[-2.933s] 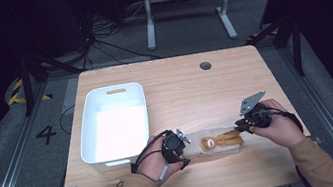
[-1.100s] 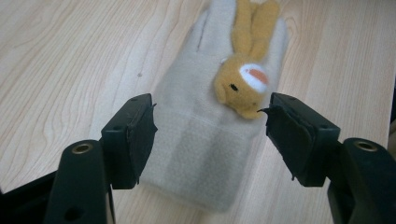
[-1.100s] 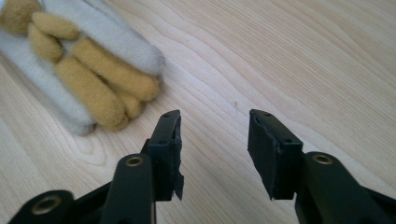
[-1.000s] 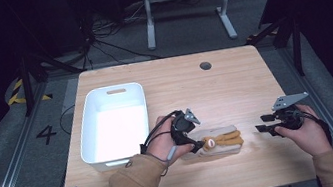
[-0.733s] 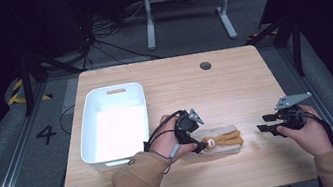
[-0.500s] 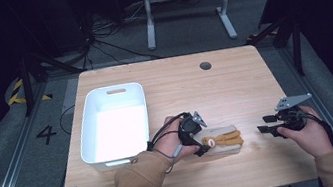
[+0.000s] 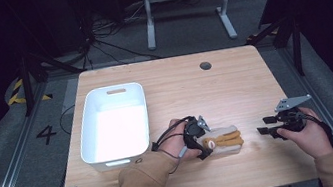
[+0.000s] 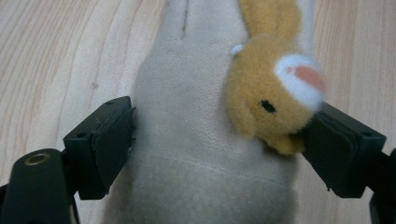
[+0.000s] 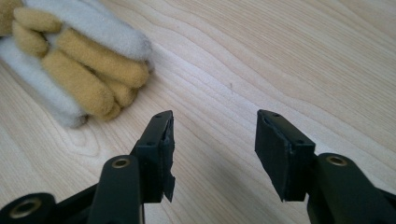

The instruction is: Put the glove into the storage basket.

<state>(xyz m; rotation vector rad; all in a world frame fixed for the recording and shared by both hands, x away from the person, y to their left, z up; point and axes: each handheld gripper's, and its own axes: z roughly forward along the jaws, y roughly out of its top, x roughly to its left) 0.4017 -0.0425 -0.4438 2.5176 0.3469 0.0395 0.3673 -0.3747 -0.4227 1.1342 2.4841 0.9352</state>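
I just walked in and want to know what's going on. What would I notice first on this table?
A fluffy cream glove with a golden plush animal sewn on top lies near the front edge of the light wooden table. The left tongs straddle its cuff end, jaws just opened wide; the right tongs wait open and empty to its right. A white rectangular plastic tub sits to the left.

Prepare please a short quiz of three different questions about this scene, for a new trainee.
1. True or false: the glove lies inside the white bin.
2. What lies between the jaws of the left tool?
A. the glove's cuff end
B. a cable
C. nothing
3. Fill in: the right tool stands ____ over bare table, beside the glove's fingertips.

Key:
1. False; it lies on the table, right of the bin.
2. A; the jaws have just been opening around it.
3. open
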